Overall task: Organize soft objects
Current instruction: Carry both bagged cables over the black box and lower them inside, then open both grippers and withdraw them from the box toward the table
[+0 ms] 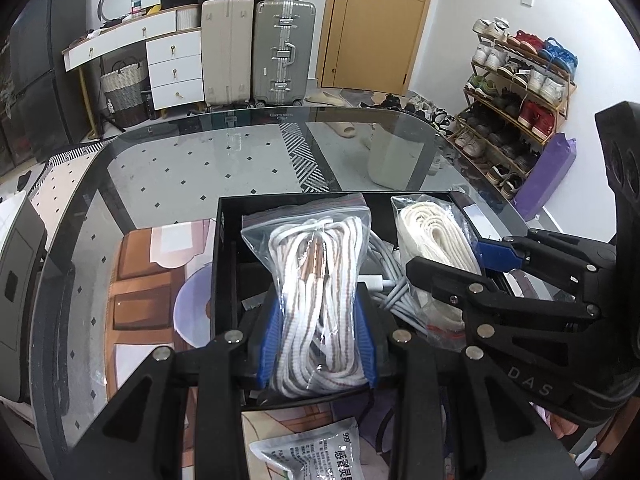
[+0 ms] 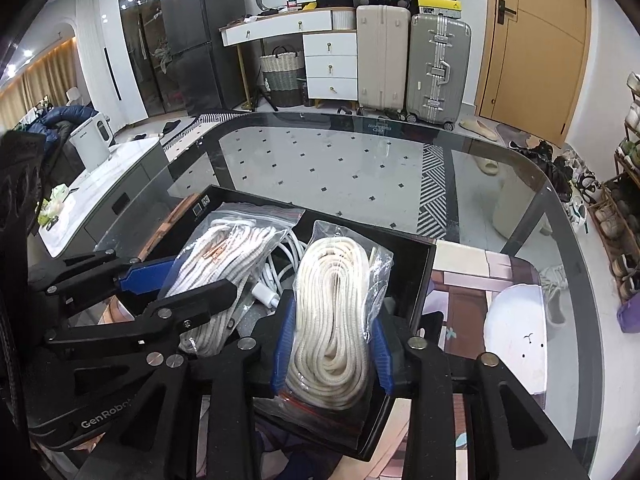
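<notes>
Left claw (image 1: 318,332) clamps clear bag of striped white laces (image 1: 316,280); right claw (image 2: 330,354) clamps clear bag of cream rope (image 2: 332,320) over black tray (image 2: 424,280); slick plastic may slip.

The bagged striped laces (image 1: 320,300) are covering most of the grey cable (image 1: 386,276) in the black box (image 1: 224,264). The bottom edge is cutting off the printed sachet (image 1: 316,456), and its small text is blurring past reading.
</notes>
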A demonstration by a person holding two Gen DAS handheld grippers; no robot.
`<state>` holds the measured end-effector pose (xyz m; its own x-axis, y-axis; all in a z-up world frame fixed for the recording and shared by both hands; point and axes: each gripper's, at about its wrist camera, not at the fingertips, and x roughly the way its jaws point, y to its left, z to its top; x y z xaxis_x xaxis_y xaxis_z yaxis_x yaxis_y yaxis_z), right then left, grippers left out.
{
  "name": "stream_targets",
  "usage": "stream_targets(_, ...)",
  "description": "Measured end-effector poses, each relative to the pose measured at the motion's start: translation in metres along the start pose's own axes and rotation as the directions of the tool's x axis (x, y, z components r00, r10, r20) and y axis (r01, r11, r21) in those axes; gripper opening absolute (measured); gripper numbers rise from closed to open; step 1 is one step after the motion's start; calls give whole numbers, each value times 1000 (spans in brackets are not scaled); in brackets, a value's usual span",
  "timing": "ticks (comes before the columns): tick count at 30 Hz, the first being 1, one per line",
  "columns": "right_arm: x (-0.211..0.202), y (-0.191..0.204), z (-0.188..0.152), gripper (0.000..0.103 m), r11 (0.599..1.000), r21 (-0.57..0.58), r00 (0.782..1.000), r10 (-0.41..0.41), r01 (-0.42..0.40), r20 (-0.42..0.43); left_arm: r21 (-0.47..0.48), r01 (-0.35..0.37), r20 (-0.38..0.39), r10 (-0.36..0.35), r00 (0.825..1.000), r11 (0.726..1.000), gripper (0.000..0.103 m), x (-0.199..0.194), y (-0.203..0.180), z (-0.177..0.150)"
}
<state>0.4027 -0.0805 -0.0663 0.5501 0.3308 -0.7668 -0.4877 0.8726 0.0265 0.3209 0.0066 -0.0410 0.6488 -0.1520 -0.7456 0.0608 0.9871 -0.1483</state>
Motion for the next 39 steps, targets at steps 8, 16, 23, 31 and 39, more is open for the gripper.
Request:
stream_targets(8, -19, -4, -4, 44, 1000, 4, 999, 31, -31, 17, -2, 27, 3, -27, 1000, 1000, 58, -13, -1, -2)
stream_targets(16, -48, -1, -11, 55, 999, 6, 997, 49, -50, 54, 17, 28, 85, -29, 996, 999, 78, -51, -6, 3)
stream_targets(23, -72, 13, -24, 55, 997, -18, 996, 71, -70, 52, 39, 2, 108, -6, 994, 999, 78, -82, -10, -4)
stream_targets(31, -79, 32, -61, 55, 989, 8, 989, 149, -148, -19, 77, -3, 108, -5, 994, 997, 78, -108, -6, -39)
stream_targets(39, -78, 47, -112, 55, 963, 115, 956, 258, -243, -140, 120, -49, 21, 47, 999, 992, 78, -108, 4, -100)
